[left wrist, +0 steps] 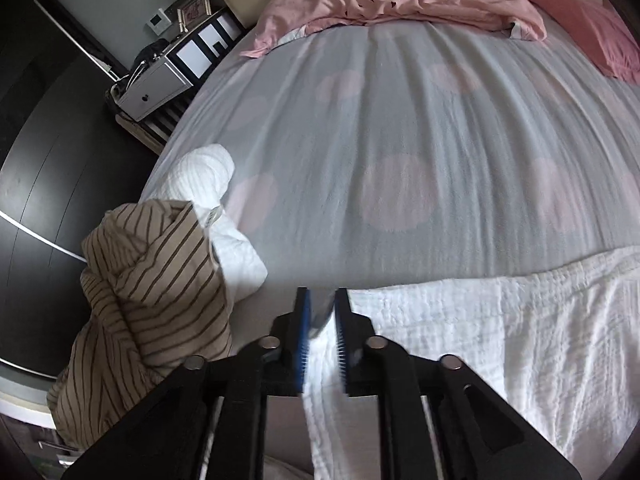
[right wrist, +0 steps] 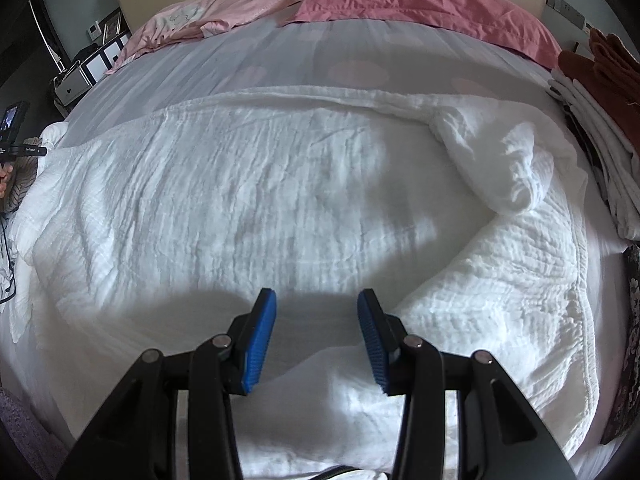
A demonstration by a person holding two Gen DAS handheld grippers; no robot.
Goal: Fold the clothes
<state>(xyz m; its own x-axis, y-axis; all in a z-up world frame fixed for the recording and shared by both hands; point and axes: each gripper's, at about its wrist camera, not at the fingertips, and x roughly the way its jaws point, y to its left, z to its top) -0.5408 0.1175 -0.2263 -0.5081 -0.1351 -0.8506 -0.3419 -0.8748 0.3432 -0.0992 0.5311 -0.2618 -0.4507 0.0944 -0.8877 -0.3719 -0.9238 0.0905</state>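
White crinkled cloth (right wrist: 280, 184) lay spread across the bed (left wrist: 400, 120), one corner bunched at its right. The left gripper (left wrist: 320, 308) stood narrowly parted over the cloth's left edge, nothing pinched; the right gripper (right wrist: 316, 308) hung wide above the near hem. Best to pinch both near corners evenly, then lift together.

open grey sheet (left wrist: 400, 128) beyond, striped garment (left wrist: 152, 280) heaped left, folded stack (right wrist: 600, 128) right

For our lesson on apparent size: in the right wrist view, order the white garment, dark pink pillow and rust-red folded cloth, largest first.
1. White garment
2. Dark pink pillow
3. Rust-red folded cloth, though the frame edge crops it.
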